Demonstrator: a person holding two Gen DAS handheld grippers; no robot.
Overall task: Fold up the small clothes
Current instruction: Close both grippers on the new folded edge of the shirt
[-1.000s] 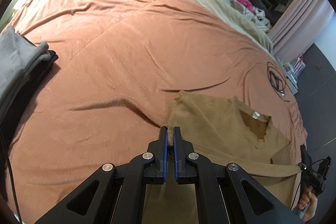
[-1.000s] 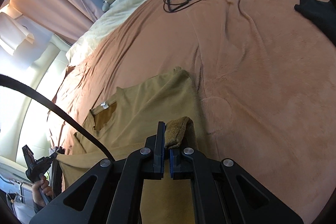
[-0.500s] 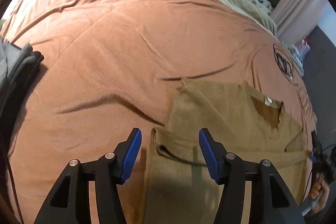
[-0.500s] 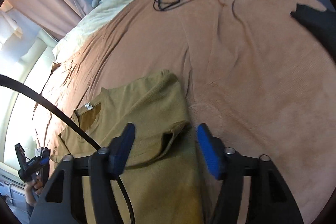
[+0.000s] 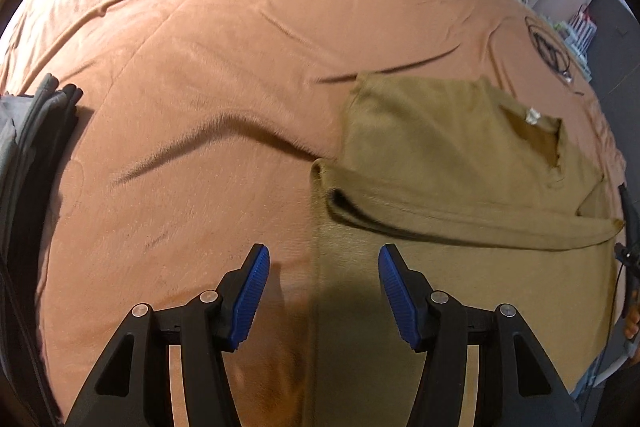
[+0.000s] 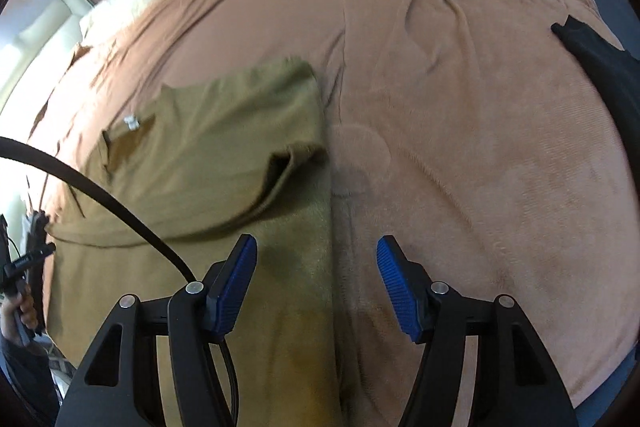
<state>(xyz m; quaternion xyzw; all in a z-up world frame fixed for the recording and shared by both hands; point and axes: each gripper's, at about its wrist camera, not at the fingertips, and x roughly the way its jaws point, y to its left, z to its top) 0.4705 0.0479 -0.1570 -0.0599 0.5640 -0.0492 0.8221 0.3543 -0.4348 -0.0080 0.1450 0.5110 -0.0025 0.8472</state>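
**Both grippers open above the half-folded shirt**

Your left gripper stands with its jaws apart and nothing between the blue pads; they hang over the left edge of the olive-brown shirt. Your right gripper is likewise spread and empty, over the shirt's right edge. The jaws of both have just been opening, with no cloth left in them.

The shirt lies flat on the rust-coloured blanket, collar and white tag facing up, with a band of cloth folded across its middle.

Around it, from your left camera: a stack of grey and dark clothes sits at the left border, well apart from the shirt, and a long crease in the blanket runs toward the shirt's corner. A coiled black cable lies on the blanket beyond the collar.

Only your right camera shows a dark garment at the blanket's right side and a black cord arching across the shirt in front of the lens. It also catches a hand at the far left edge, around a black handle.
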